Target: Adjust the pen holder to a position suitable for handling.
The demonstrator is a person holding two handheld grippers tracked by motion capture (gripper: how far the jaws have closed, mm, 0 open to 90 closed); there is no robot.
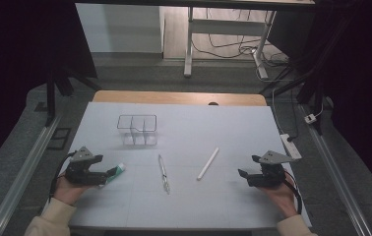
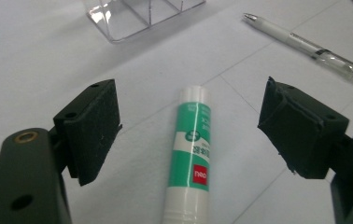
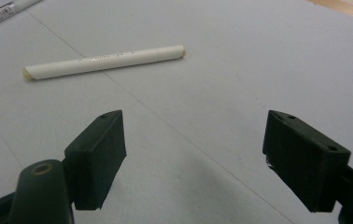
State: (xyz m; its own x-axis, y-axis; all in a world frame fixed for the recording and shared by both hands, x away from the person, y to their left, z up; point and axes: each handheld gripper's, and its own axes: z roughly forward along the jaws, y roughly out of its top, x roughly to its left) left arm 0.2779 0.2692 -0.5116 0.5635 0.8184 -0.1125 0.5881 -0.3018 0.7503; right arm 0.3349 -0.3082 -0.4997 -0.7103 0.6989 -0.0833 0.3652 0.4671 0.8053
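A green and white glue stick (image 2: 191,149) lies on the white table (image 1: 233,132) between the spread jaws of my left gripper (image 2: 188,93), touching neither jaw. In the high view this open left gripper (image 1: 106,169) sits at the table's left front, with the glue stick (image 1: 116,172) at its tips. My right gripper (image 1: 247,166) rests at the right front, open and empty. Ahead of the right gripper (image 3: 194,121) lies a white paper-wrapped stick (image 3: 104,60), well clear of the jaws.
A clear plastic organiser (image 1: 137,130) with compartments stands behind the glue stick, and its corner (image 2: 137,14) is near. A white and clear pen (image 1: 163,173) lies mid-table, beside the white stick (image 1: 208,163). The person's hands come in at the front edge.
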